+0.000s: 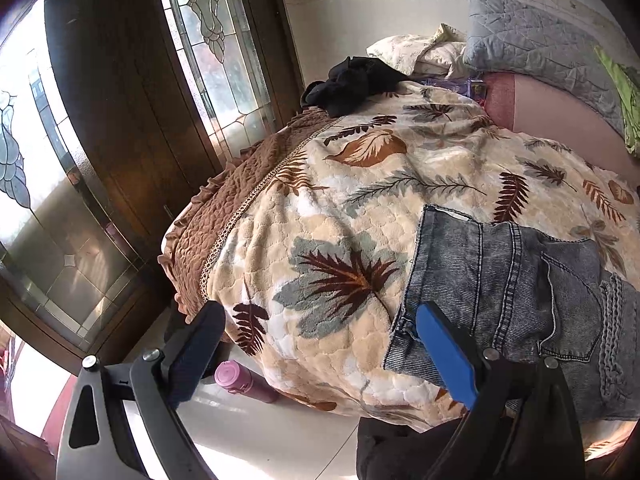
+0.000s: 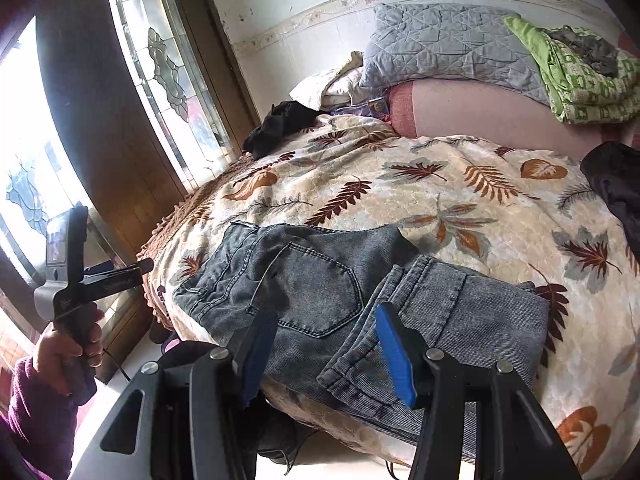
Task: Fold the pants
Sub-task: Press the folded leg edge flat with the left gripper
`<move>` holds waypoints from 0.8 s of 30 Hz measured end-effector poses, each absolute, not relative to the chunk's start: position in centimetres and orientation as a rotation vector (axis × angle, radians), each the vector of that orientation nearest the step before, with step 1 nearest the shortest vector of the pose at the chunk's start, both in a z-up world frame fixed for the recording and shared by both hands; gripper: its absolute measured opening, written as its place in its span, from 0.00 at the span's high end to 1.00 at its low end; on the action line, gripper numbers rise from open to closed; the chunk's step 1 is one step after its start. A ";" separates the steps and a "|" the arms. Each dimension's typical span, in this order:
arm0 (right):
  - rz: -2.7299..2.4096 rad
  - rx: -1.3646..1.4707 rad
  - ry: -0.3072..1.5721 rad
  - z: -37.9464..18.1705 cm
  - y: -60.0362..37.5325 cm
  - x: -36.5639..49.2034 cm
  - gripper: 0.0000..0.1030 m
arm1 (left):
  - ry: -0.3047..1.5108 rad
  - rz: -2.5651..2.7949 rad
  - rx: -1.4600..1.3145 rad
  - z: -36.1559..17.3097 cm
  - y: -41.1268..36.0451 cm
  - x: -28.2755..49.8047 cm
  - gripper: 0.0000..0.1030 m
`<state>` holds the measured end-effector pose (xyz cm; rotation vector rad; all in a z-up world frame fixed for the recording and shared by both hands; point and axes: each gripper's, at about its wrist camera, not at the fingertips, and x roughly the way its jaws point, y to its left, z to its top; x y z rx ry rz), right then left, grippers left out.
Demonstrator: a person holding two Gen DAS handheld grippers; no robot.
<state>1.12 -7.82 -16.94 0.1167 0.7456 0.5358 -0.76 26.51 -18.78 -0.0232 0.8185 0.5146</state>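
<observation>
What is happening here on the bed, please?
A person holds a two-finger gripper in each hand and is folding grey jeans on a leaf-patterned blanket. The jeans lie partly folded at the near edge of the bed, one section doubled over on the right. Both grippers are open and hold nothing: the right gripper hovers over the jeans, and the left gripper is off their left edge, above the blanket.

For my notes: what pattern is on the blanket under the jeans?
Brown and grey leaves on cream blanket, clearest in the right wrist view.
</observation>
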 end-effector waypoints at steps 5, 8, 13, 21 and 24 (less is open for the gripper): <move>0.526 0.130 0.752 -17.2 -8.2 1.4 0.46 | 0.833 0.516 -0.029 -19.3 26.7 -0.6 0.07; 0.525 0.131 0.768 -17.8 -8.1 1.5 0.46 | 0.875 0.503 -0.064 -20.5 27.3 -0.3 0.07; 0.522 0.140 0.804 -19.0 -8.2 1.7 0.46 | 0.986 0.494 -0.215 -24.4 29.7 0.1 0.07; 0.509 0.157 0.837 -20.2 -8.5 2.3 0.46 | 0.992 0.346 -0.500 -26.4 31.0 -0.5 0.07; 0.512 0.147 0.841 -20.5 -8.2 2.2 0.46 | 0.962 0.297 -0.536 -26.3 30.1 -0.5 0.07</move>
